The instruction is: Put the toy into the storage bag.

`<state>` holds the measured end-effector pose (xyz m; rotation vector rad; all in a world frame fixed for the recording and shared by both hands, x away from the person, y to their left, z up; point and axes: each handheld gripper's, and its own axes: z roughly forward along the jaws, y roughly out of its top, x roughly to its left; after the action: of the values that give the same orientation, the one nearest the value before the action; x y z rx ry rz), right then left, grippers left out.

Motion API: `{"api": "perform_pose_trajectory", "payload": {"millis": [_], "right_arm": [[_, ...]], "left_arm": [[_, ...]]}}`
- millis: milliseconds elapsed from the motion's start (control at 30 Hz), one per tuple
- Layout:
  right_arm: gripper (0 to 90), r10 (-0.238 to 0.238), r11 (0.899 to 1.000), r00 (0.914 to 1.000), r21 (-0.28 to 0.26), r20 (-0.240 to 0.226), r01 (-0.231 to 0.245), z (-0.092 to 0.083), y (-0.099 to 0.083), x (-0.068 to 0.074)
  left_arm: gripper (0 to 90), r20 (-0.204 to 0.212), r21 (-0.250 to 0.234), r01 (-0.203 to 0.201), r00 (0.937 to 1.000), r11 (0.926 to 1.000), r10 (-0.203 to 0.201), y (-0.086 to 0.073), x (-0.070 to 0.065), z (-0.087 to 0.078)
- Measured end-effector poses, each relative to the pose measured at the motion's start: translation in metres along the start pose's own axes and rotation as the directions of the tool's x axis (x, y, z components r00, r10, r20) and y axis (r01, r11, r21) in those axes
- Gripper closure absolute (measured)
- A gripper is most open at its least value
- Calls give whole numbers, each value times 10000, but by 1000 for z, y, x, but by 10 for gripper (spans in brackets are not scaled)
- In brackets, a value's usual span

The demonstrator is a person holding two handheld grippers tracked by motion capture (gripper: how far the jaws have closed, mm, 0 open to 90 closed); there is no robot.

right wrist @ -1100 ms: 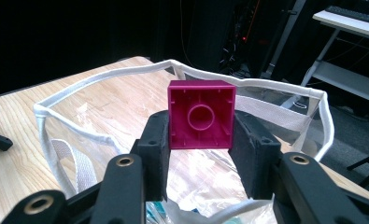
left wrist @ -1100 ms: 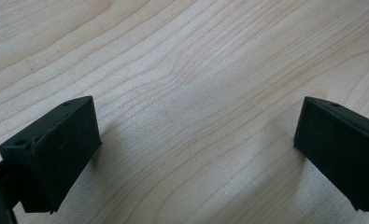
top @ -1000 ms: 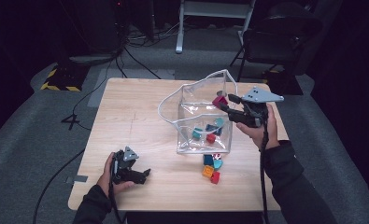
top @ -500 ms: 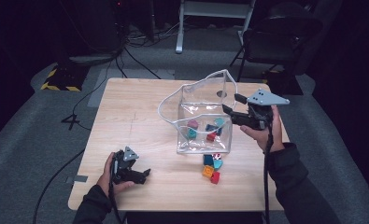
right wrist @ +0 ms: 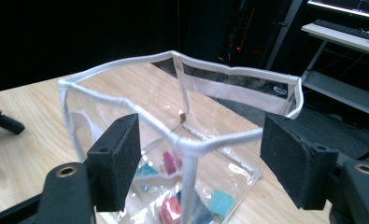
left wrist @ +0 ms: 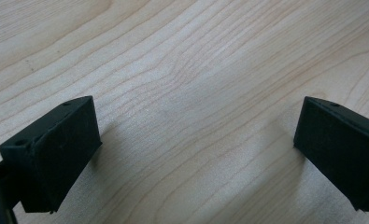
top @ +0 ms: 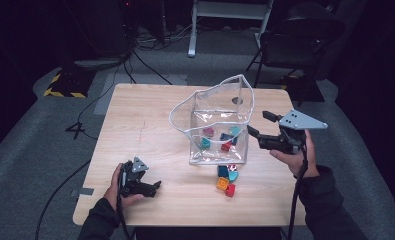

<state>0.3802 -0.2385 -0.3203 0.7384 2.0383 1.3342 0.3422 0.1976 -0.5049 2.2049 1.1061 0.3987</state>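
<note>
Right tool (top: 259,124) sits just off the right side of the clear bag (top: 212,127), pointing at it, jaws wide and nothing between the pads; they have just been opening. From the right gripper view the bag's white-trimmed rim corner (right wrist: 188,145) sits between the jaws but farther out, not touched.

The bag stands upright and open-topped near the middle of the table (top: 135,125), a little right of centre. Small coloured blocks (top: 220,139) lie inside at the bottom (pink, teal, red, as far as I can tell). More blocks (top: 226,179) lie loose on the table just in front of the bag: teal, orange, red.

Left tool (top: 152,186) rests low at the near-left of the table, well apart from the bag. Jaws wide open, empty, bare wood between them in the left gripper view (left wrist: 191,140).
</note>
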Motion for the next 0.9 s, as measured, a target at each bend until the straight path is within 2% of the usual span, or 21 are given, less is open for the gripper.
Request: {"api": "perform_pose_trajectory", "payload": {"millis": [167,400,533,633,733,900], "right_arm": [[273,-92,9998,9997,148,-227,96,-7,-18,9],[264,-339,9986,9953,381,-905,375,-10,-48,25],[264,-383,9962,9922,727,-1190,472,-9,-64,33],[264,-472,9933,9886,980,-1427,615,-11,-78,37],[267,-308,9916,9830,1181,-1812,528,-13,-90,38],[270,-263,9875,9761,1464,-2156,589,-18,-110,42]], "left_arm": [[5,-6,3,-26,10000,10000,26,0,0,0],[5,0,-2,5,10000,10000,-5,0,0,0],[5,-6,4,-29,10000,10000,29,0,0,0],[6,-14,-2,16,10000,10000,-16,0,0,0],[6,-12,-2,16,10000,10000,-16,0,0,0],[6,-13,-4,16,10000,10000,-16,0,0,0]]}}
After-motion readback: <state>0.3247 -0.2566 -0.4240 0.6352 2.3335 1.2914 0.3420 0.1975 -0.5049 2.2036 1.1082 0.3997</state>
